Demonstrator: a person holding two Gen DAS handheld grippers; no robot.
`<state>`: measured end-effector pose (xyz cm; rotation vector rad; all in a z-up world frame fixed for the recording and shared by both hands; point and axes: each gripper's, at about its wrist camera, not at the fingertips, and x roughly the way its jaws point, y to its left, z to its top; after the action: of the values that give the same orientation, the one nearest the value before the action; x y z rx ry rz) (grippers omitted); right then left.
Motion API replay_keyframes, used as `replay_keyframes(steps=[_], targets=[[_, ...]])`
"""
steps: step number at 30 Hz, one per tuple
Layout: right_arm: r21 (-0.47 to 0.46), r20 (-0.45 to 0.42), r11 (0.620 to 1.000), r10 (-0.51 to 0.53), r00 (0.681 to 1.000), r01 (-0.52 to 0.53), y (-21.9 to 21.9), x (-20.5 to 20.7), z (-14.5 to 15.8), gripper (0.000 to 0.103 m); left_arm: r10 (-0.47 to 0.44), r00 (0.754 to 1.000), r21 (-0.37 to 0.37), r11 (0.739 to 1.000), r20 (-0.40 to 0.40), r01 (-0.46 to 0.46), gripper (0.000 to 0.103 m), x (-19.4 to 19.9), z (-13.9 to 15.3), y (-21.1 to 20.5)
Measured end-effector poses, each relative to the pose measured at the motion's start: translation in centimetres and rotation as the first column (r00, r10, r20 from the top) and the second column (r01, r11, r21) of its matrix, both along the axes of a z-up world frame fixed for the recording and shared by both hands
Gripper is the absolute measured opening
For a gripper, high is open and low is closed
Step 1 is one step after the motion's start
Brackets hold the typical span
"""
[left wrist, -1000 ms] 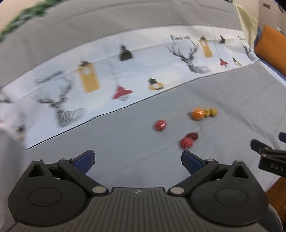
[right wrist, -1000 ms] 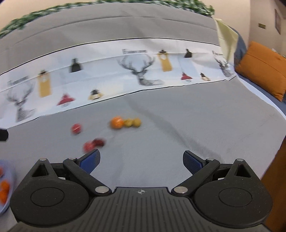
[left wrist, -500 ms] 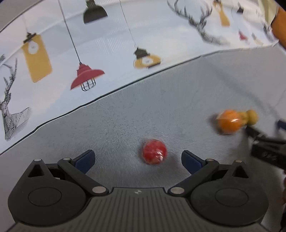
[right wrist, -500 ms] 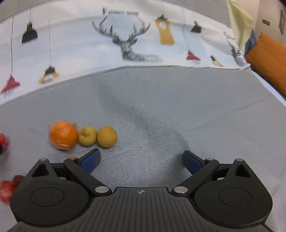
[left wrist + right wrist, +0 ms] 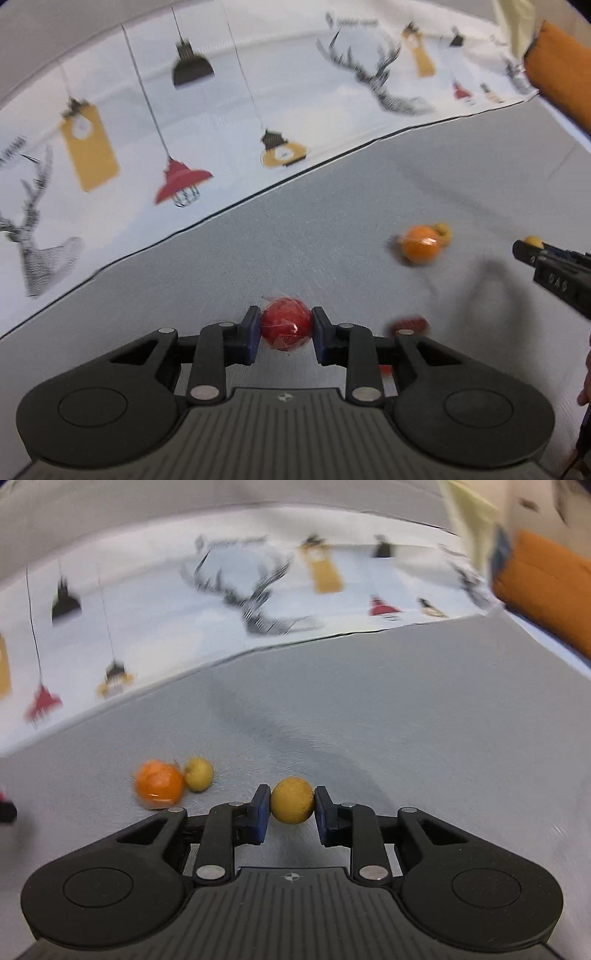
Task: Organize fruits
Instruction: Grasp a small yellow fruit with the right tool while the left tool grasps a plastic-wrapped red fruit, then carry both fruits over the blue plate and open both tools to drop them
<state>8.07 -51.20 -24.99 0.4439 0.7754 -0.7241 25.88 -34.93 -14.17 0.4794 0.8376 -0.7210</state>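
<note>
Grey cloth (image 5: 332,206); white printed cloth (image 5: 229,96) behind it; orange cushion (image 5: 550,587) right.

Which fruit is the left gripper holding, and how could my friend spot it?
Look on the grey cloth below the white sheet with deer and lamps. The left gripper squeezes a small round red fruit between its blue fingers. The orange sits apart, farther right.

We see a red fruit (image 5: 285,328) between blue pads (image 5: 252,338), a yellow-brown fruit (image 5: 292,800), an orange fruit (image 5: 159,784), grey cloth (image 5: 406,720), and a white band (image 5: 221,110) patterned with deer, lamps and tags.
</note>
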Motion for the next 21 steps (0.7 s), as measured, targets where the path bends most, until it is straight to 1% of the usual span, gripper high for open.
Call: replay_keyframes(steps=[2, 4, 7, 10, 12, 15, 19, 21], targets=[[-0.004, 0.042, 1.0, -0.014, 0.999, 0.014, 1.4, -2.5, 2.7, 0.026, -0.004, 1.0, -0.018, 1.0, -0.019, 0.004, 0.032, -2.3, 1.9, 2.3], [-0.01, 0.089, 1.0, -0.004, 0.996, 0.005, 3.2, -4.9, 5.4, 0.026, 0.014, 0.999, -0.027, 1.0, -0.041, -0.015, 0.032, -4.8, 3.9, 4.9], [-0.027, 0.153, 0.998, 0.058, 0.987, -0.055, 7.1, -8.2, 9.8, 0.026, 0.039, 0.998, -0.046, 0.998, -0.058, -0.041, 0.032, -8.5, 6.7, 9.2], [-0.033, 0.188, 0.991, 0.133, 0.973, -0.13, 11.2, -10.5, 13.3, 0.026, 0.077, 0.995, -0.056, 0.995, -0.065, -0.08, 0.032, -12.5, 9.2, 14.0], [-0.026, 0.205, 0.975, 0.222, 0.953, -0.221, 14.5, -11.7, 15.4, 0.026, 0.107, 0.992, -0.059, 0.992, -0.062, -0.111, 0.032, -15.0, 10.5, 16.8], [0.013, 0.235, 0.941, 0.327, 0.915, -0.339, 19.1, -13.5, 17.6, 0.026, 0.139, 0.987, -0.073, 0.987, -0.076, -0.144, 0.032, -17.9, 11.9, 20.5], [0.016, 0.273, 0.901, 0.413, 0.869, -0.434, 23.8, -16.0, 20.1, 0.026, 0.177, 0.983, -0.089, 0.979, -0.056, -0.182, 0.032, -21.6, 13.3, 25.3], [-0.004, 0.28, 0.884, 0.449, 0.848, -0.467, 25.9, -17.3, 21.3, 0.026, 0.203, 0.978, -0.104, 0.973, -0.047, -0.207, 0.032, -23.1, 13.8, 27.5]])
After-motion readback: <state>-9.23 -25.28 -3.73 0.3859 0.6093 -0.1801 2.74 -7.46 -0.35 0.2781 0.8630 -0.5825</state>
